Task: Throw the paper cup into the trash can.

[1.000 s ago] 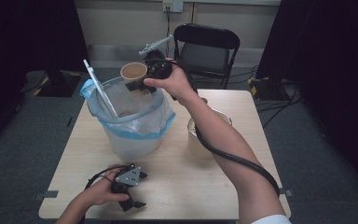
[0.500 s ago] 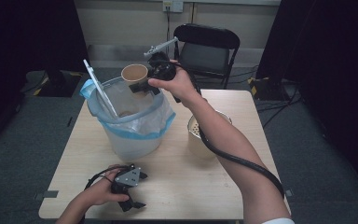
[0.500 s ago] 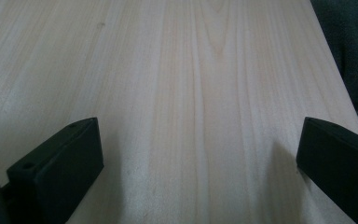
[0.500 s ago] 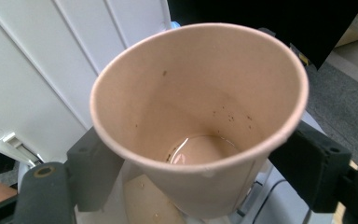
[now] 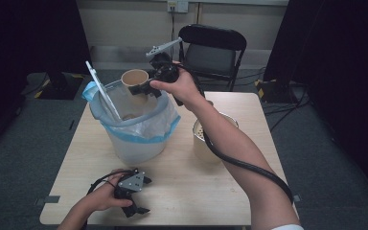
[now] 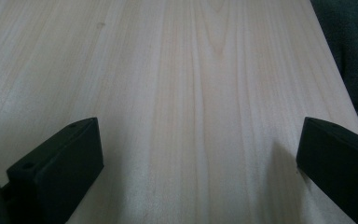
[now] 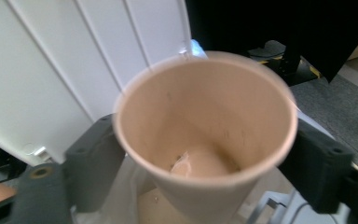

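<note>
One paper cup (image 5: 134, 79) clamped in the right claw (image 5: 141, 89), jaws pressing its sides from left and right, mouth turned up toward that claw's camera. Held directly above the open mouth of the lined bin (image 5: 139, 129), near the far rim, well clear of the table (image 5: 196, 187). Long axis roughly upright, so likely a tip or drop straight down next. Left claw (image 5: 136, 199) resting on the table's near edge, spread wide, holding nothing, much farther from the bin.

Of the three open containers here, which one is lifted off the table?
The brown paper cup, clamped by the right gripper above the lined bucket. The bucket and the metal pot both stand on the table.
</note>
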Demonstrator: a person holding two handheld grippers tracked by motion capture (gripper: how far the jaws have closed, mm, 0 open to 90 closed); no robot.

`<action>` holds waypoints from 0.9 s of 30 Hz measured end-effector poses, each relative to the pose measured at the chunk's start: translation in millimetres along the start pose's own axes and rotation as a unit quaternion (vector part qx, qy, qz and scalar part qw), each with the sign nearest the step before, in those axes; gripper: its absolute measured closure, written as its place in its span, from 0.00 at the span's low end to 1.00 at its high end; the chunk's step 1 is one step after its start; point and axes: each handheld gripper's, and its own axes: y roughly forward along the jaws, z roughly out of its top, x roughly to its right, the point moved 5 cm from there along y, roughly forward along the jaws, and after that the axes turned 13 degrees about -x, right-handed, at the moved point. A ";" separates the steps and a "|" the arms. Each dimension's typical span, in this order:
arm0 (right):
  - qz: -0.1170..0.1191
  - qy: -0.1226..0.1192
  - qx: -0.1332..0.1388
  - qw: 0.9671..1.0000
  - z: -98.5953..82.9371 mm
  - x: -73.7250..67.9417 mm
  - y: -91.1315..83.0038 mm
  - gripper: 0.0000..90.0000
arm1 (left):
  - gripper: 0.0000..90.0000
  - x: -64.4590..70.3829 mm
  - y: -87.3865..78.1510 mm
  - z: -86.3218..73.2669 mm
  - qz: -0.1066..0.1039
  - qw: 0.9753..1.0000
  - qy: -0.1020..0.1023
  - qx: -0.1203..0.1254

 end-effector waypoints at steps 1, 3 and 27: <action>-0.003 -0.001 -0.002 1.000 -0.1 -0.5 -0.1 0.19 | 0.00 0.7 0.4 0.3 -0.001 1.000 -0.004 0.003; -0.002 -0.003 -0.001 1.000 -0.4 -1.5 -1.0 0.19 | 0.00 0.0 0.1 0.0 0.000 1.000 0.000 0.000; -0.013 -0.003 -0.018 1.000 -56.0 -5.5 -45.9 0.17 | 0.00 -0.6 -0.4 0.4 0.007 1.000 0.001 0.001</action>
